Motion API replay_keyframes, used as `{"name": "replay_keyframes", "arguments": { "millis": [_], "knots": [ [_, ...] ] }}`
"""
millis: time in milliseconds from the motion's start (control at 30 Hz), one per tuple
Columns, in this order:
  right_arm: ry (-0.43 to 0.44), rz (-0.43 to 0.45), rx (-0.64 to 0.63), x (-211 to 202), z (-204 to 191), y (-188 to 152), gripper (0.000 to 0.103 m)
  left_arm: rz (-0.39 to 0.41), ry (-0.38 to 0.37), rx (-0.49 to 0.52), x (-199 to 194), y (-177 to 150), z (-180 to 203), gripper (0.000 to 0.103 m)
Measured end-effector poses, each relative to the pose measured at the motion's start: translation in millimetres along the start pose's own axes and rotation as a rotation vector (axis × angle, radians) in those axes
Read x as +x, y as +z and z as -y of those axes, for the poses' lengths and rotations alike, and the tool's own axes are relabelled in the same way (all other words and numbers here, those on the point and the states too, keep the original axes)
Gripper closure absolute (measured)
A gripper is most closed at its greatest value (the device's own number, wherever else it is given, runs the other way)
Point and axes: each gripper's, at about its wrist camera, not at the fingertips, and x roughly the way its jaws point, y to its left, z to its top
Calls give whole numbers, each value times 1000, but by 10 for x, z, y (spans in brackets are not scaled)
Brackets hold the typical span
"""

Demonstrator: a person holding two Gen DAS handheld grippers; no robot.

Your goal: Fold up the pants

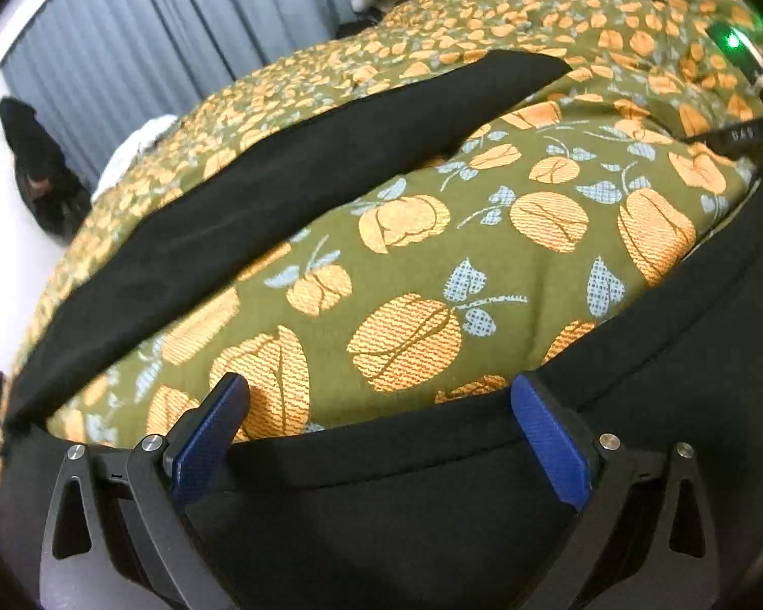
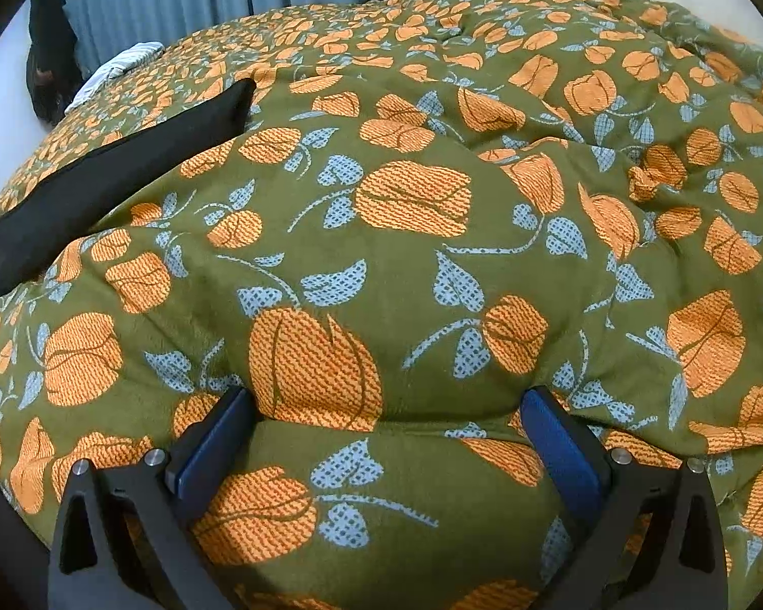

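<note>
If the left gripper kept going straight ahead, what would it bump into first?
Probably the black pants: their cloth lies right under the open left gripper. Just past that edge comes the green flowered blanket, though depth is hard to judge.

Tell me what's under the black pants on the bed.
The black pants lie spread on a green quilt with orange flowers. The quilt shows all around them; whatever lies beneath the quilt is covered.

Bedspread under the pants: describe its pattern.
Olive green bedspread with orange fruit shapes and pale blue leaves; clearest in the right wrist view.
</note>
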Motion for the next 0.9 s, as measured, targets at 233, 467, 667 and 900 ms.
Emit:
{"name": "replay_keyframes", "arguments": {
  "millis": [233, 467, 667, 900],
  "knots": [
    [3, 1, 3, -2, -25, -38, 0, -27, -65, -65, 141, 32, -99, 0],
    [2, 0, 2, -3, -20, -41, 0, -16, -60, -63, 130, -14, -54, 1],
    [2, 1, 2, -4, -21, -42, 0, -12, -56, -61, 114, -18, -66, 0],
    [2, 1, 3, -3, -26, -42, 0, -19, -37, -51, 91, -5, -50, 0]
  ]
}}
